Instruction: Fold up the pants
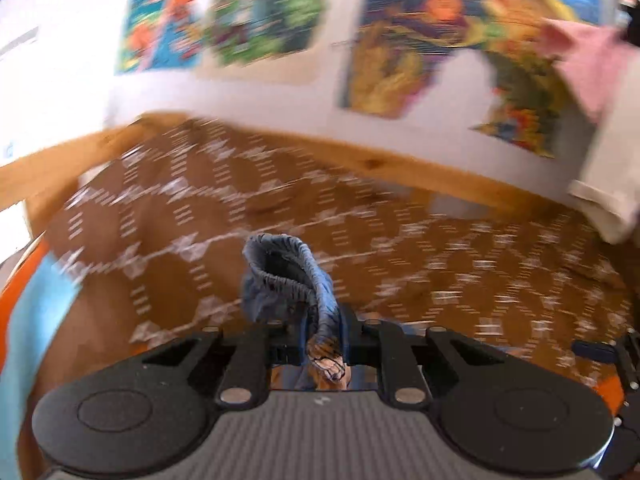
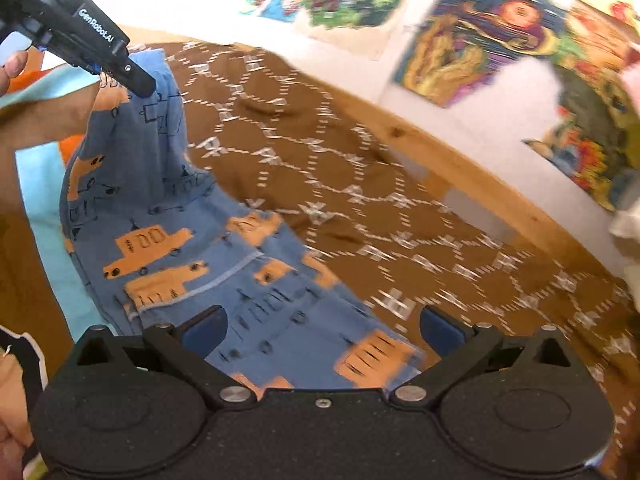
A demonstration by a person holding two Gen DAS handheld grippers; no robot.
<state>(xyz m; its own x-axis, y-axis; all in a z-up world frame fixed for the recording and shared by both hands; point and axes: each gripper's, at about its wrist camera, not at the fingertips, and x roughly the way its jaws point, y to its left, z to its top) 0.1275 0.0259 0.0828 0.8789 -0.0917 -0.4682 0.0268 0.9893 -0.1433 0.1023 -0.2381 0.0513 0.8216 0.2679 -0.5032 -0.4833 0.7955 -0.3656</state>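
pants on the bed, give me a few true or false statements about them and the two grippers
1. The left gripper is shut on the blue pants. True.
2. The right gripper is clamped on the pants. False: its jaws stand wide open, with the cloth lying between them ungripped.
3. The pants are plain blue. False: they carry orange vehicle prints.
4. The pants lie partly on a brown bedspread with a white diamond pattern. True.
5. The pants are already folded into a neat stack. False: one end is lifted by the left gripper and the rest drapes down loosely.
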